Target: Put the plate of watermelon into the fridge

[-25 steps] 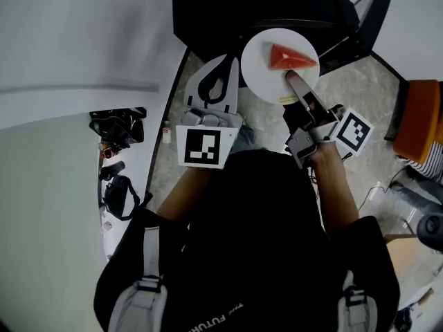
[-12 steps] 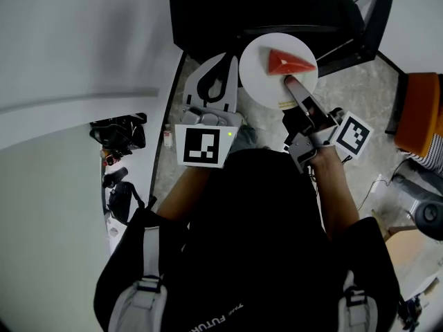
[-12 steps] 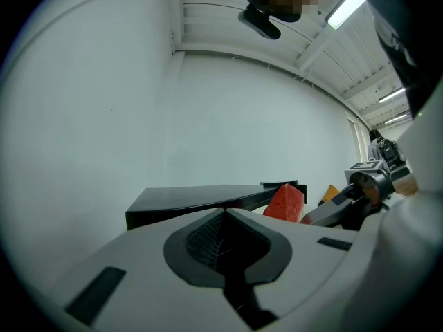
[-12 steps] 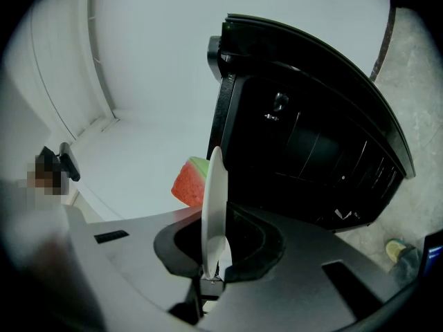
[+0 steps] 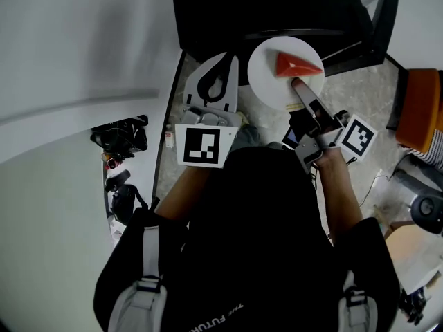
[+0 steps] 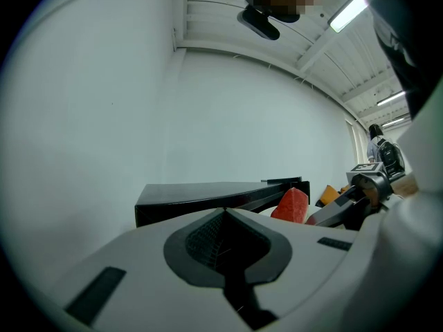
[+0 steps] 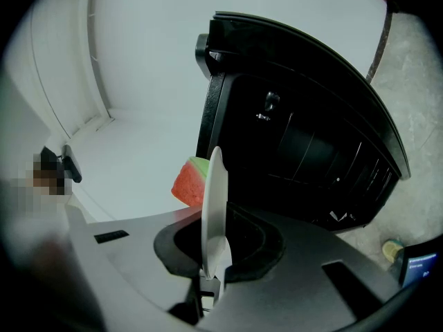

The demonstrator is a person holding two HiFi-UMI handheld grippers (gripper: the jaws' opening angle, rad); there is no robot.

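Jaws: right gripper's (image 5: 296,83) clamped on plate (image 5: 266,75) rim, left gripper's (image 5: 230,61) together, empty, fridge (image 5: 263,12) beyond.

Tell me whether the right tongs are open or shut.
Shut on the plate: the right tongs pinch its rim, seen edge-on between the jaws, watermelon aboard.

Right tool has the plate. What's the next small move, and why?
Probably ease the right tool forward, keeping the plate level: it's shut on the rim, the watermelon slice lies on top, and the black fridge appears open just ahead.
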